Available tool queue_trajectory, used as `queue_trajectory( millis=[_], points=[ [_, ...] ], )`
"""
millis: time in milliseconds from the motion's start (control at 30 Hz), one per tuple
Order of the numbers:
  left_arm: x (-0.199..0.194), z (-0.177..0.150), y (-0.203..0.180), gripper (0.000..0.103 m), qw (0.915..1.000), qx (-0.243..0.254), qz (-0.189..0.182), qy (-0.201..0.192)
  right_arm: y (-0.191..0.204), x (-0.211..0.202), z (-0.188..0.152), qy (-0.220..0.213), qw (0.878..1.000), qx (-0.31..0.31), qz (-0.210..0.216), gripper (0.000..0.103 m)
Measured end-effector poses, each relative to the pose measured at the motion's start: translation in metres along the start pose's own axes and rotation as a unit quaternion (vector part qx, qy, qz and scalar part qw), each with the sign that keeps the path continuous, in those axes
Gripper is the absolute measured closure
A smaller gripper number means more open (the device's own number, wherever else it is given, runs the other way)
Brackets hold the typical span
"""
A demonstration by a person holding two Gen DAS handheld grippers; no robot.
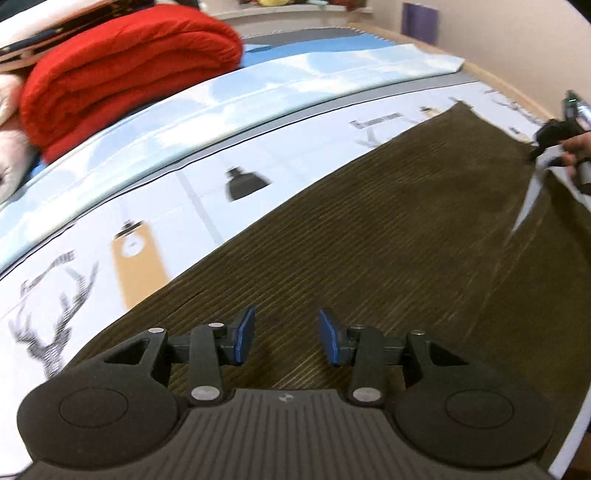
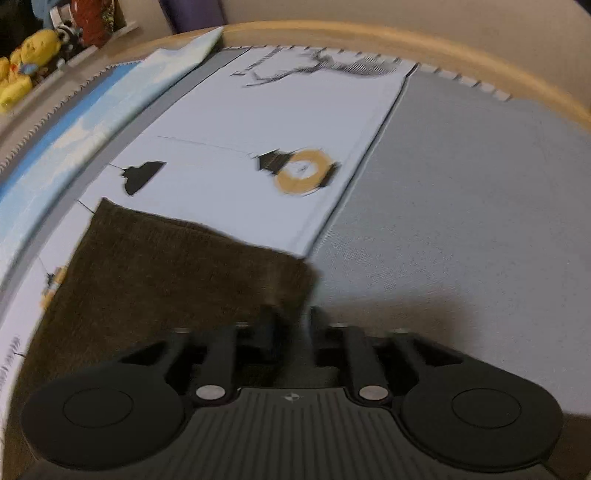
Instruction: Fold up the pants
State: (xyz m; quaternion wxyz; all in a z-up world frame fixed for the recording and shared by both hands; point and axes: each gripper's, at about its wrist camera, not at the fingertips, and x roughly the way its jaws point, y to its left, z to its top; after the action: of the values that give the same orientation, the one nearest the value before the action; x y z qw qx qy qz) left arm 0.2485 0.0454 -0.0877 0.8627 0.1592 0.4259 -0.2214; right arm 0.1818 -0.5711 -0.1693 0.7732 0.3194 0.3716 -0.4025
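Dark olive-brown corduroy pants [image 1: 388, 240] lie flat on a white printed sheet [image 1: 155, 206]. My left gripper [image 1: 287, 335] hovers over one end of them with its blue pads apart and nothing between them. My right gripper [image 2: 297, 325] is at the other end, at the pants' [image 2: 177, 273] corner edge; its fingers are close together, and the blur hides whether cloth is pinched. In the left wrist view the right gripper [image 1: 554, 144] shows at the far right, at the pants' edge, with a hand on it.
A folded red blanket [image 1: 125, 70] lies at the back left on a blue mat. A grey mat [image 2: 461, 206] lies right of the sheet. A wooden rim [image 2: 369, 35] bounds the surface. Yellow plush toys [image 2: 22, 66] sit on a shelf beyond.
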Motion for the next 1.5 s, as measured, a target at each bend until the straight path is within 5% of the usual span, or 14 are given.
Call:
queue_trajectory(
  millis=[100,267,367,500,567,667,733,767,867,967,1033,1167,1333,1500],
  points=[
    [-0.002,-0.011,0.017,0.054,0.9993,-0.019,0.03,0.009,-0.001,-0.028,-0.001,-0.031,0.999,0.007,-0.006,0.055],
    [-0.007,-0.035,0.058,0.037,0.9926,-0.064,0.099,0.029,0.019,-0.082,-0.007,-0.074,0.991,-0.055,0.1,0.056],
    [-0.011,-0.058,0.102,0.019,0.976,-0.126,0.171,0.048,0.032,-0.122,-0.018,-0.093,0.975,-0.114,0.17,0.053],
    [-0.019,-0.097,0.165,0.018,0.9422,-0.233,0.23,0.073,0.038,-0.167,-0.038,-0.103,0.949,-0.183,0.237,0.044],
    [-0.019,-0.119,0.19,0.017,0.9323,-0.277,0.217,0.082,0.038,-0.181,-0.047,-0.094,0.94,-0.202,0.258,0.044],
    [-0.017,-0.139,0.207,0.016,0.932,-0.316,0.167,0.059,0.04,-0.189,-0.057,-0.086,0.933,-0.222,0.27,0.044],
    [-0.017,-0.144,0.212,0.034,0.9353,-0.325,0.132,0.045,0.044,-0.189,-0.061,-0.094,0.929,-0.249,0.259,0.044],
    [-0.014,-0.144,0.213,0.059,0.938,-0.33,0.1,0.034,0.045,-0.188,-0.062,-0.098,0.927,-0.26,0.252,0.044],
    [-0.021,-0.135,0.214,0.076,0.9451,-0.307,0.111,0.012,0.041,-0.192,-0.068,-0.099,0.928,-0.267,0.239,0.044],
    [-0.034,-0.128,0.219,0.077,0.925,-0.339,0.171,-0.022,0.029,-0.192,-0.067,-0.086,0.937,-0.241,0.238,0.044],
    [-0.032,-0.124,0.216,0.075,0.9226,-0.335,0.19,-0.01,0.02,-0.193,-0.068,-0.082,0.94,-0.235,0.234,0.044],
    [-0.043,-0.119,0.209,0.053,0.9142,-0.345,0.212,0.0,0.003,-0.197,-0.072,-0.076,0.942,-0.232,0.229,0.044],
    [-0.1,-0.116,0.199,0.045,0.9131,-0.357,0.191,-0.045,-0.019,-0.201,-0.077,-0.061,0.943,-0.232,0.229,0.044],
    [-0.151,-0.129,0.181,0.045,0.9049,-0.402,0.139,0.009,-0.04,-0.199,-0.071,-0.056,0.945,-0.228,0.227,0.044]
  ],
)
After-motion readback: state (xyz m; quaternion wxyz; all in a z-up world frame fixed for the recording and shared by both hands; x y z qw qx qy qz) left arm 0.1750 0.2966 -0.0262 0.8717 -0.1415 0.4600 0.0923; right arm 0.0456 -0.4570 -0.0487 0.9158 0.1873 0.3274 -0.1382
